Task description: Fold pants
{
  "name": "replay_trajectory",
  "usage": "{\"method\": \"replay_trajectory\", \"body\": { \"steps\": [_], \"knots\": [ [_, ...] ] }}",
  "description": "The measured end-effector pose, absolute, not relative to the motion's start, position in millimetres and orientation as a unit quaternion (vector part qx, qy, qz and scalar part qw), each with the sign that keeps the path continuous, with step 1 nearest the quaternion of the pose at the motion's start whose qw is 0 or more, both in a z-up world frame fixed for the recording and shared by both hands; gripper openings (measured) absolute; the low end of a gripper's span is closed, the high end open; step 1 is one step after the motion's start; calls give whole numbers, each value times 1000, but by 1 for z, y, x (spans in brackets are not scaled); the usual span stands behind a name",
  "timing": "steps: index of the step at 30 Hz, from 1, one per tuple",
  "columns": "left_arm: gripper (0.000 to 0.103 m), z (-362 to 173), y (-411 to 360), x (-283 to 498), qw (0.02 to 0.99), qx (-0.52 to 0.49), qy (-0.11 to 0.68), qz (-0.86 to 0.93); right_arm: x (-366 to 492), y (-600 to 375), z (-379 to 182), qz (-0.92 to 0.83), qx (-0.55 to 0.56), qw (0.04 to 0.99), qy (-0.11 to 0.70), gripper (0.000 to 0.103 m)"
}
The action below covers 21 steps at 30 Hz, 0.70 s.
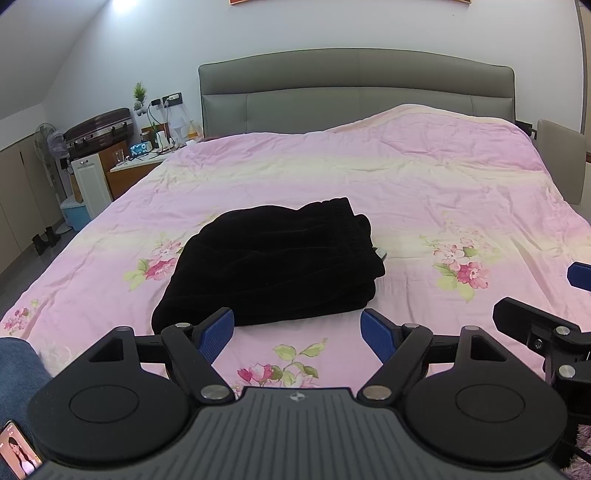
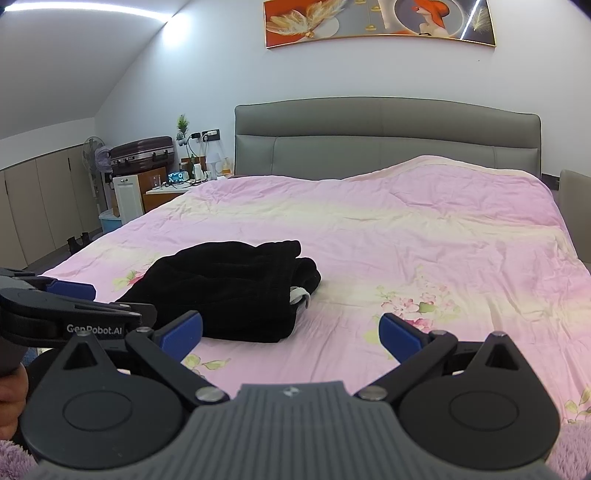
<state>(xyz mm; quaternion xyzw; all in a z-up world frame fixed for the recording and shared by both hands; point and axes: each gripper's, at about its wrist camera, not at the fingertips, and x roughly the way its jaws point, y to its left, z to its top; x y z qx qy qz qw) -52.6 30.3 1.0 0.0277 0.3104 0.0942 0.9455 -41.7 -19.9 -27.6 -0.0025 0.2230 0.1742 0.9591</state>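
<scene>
While the black pants are lying folded into a compact stack on the pink floral bedspread, both grippers are hanging just off the near edge of the bed with nothing between their fingers. The left gripper is holding its blue-padded fingers wide apart, the left pad sitting just in front of the near edge of the folded stack but not gripping it. The right gripper is likewise keeping its fingers spread, with the pants lying ahead and to its left. A white tag is peeking out from the right side of the stack, and the elastic waistband is facing the far side, toward the grey padded headboard.

As for containers, a dark maroon suitcase is sitting shut on top of a brown cabinet at the far left, so its contents cannot be told. Near it a light blue bin is standing on the floor beside a white cabinet; what is inside is not visible. A clear glass is standing on the bedside table, too small to tell whether it holds anything. A standing fan is standing further left, and a framed orange picture is hanging above the headboard.
</scene>
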Motion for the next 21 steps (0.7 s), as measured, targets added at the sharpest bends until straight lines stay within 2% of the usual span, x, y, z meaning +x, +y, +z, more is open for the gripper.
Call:
{"method": "replay_trajectory", "body": {
  "steps": [21],
  "knots": [
    [91, 4, 25, -52, 947, 20, 310, 85, -42, -21, -27, 174, -2, 959, 223, 98]
  ]
}}
